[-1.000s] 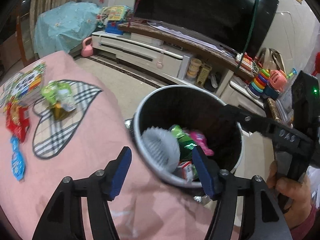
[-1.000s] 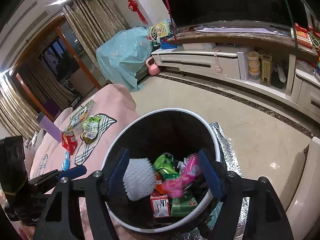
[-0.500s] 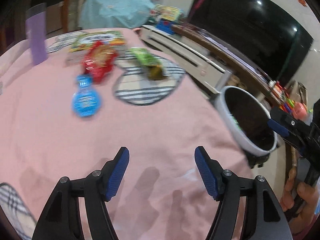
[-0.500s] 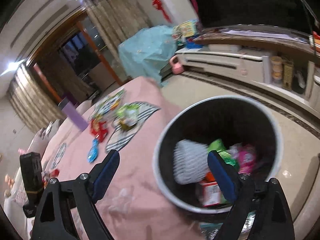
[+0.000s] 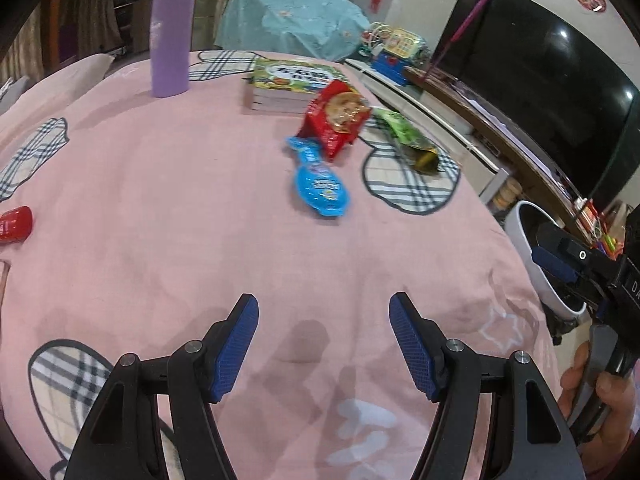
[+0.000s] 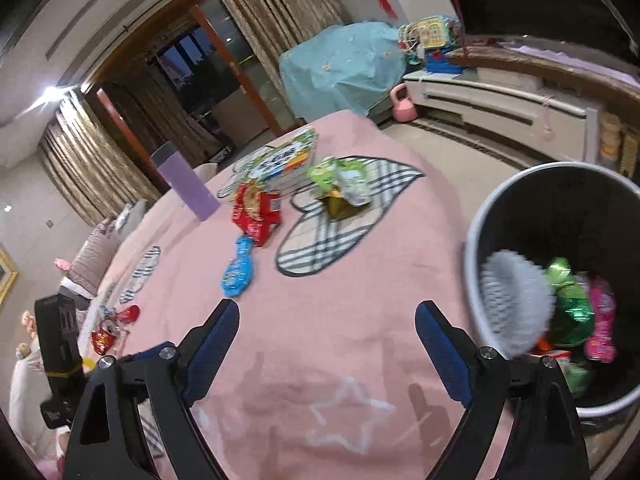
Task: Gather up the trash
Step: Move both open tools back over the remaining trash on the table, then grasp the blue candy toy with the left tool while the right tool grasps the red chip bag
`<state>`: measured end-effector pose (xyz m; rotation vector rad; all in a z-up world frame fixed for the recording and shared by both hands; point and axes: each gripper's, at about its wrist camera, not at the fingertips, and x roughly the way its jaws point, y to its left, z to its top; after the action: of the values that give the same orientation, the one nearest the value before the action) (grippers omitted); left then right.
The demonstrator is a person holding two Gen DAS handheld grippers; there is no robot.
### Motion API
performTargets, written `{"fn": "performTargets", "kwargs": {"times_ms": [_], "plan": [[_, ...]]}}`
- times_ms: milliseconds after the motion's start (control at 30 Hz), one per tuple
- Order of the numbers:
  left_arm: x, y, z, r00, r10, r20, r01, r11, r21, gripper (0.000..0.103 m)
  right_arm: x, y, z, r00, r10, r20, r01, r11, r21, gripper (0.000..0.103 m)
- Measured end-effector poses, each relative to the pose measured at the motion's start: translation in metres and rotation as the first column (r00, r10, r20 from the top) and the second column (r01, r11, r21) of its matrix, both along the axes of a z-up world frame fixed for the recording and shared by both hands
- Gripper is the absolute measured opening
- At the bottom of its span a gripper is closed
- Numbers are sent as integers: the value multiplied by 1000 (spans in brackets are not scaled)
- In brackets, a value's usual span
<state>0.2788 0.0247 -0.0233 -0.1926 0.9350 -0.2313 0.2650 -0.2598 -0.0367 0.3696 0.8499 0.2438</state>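
Observation:
On the pink-clothed table (image 5: pixel 160 184) lie a blue wrapper (image 5: pixel 320 184) (image 6: pixel 239 270), a red snack packet (image 5: pixel 336 118) (image 6: pixel 256 210) and a green wrapper (image 5: pixel 408 140) (image 6: pixel 340 184). My left gripper (image 5: pixel 324 320) hovers open over bare cloth, well short of the blue wrapper, with nothing between its fingers. My right gripper (image 6: pixel 328 316) is open wide and empty, over the table's edge. Beside it stands the white-rimmed trash bin (image 6: pixel 476 232) (image 5: pixel 520 232), which holds a white ribbed piece (image 6: pixel 516 300) and green and pink wrappers.
A tall purple bottle (image 5: pixel 172 36) and a stack of books (image 5: pixel 288 84) stand at the table's far side. A red can (image 5: pixel 14 224) lies at the left edge. A hand (image 5: pixel 600 392) holds the right gripper's handle. A TV stand (image 6: pixel 500 100) runs behind the bin.
Both grippers have swung away from above the bin to over the table. The wrappers now lie ahead of them. The right jaws stand wider than a second ago.

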Motion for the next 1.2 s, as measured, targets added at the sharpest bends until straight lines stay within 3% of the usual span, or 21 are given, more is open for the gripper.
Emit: {"fn": "performTargets", "kwargs": {"times_ms": [300, 500, 667, 700, 733, 833, 967, 1200], "plan": [[40, 3, -1, 1000, 17, -8, -16, 1000, 18, 68, 42, 35, -5, 995, 104, -12, -103, 994, 47, 90], [81, -9, -11, 1000, 13, -21, -12, 1000, 21, 68, 61, 34, -9, 997, 73, -21, -72, 995, 65, 89], [121, -20, -24, 1000, 7, -30, -6, 999, 41, 66, 75, 30, -16, 997, 59, -40, -56, 996, 73, 82], [129, -20, -29, 999, 9, -37, -7, 999, 47, 63, 78, 31, -17, 997, 59, -44, -56, 996, 72, 81], [135, -20, -34, 999, 9, -44, -7, 998, 55, 51, 81, 33, -19, 997, 62, -48, -59, 996, 69, 80], [139, -18, -40, 999, -21, -46, 23, 999, 27, 27, 89, 38, -24, 995, 82, -54, -78, 994, 70, 76], [124, -5, -39, 999, -34, -42, 34, 999, -4, 26, 103, 52, -28, 992, 117, -53, -114, 991, 66, 70], [92, 35, -44, 999, -1, -54, -1, 1000, -24, 26, 140, 81, -33, 988, 144, -57, -142, 989, 46, 69]]}}
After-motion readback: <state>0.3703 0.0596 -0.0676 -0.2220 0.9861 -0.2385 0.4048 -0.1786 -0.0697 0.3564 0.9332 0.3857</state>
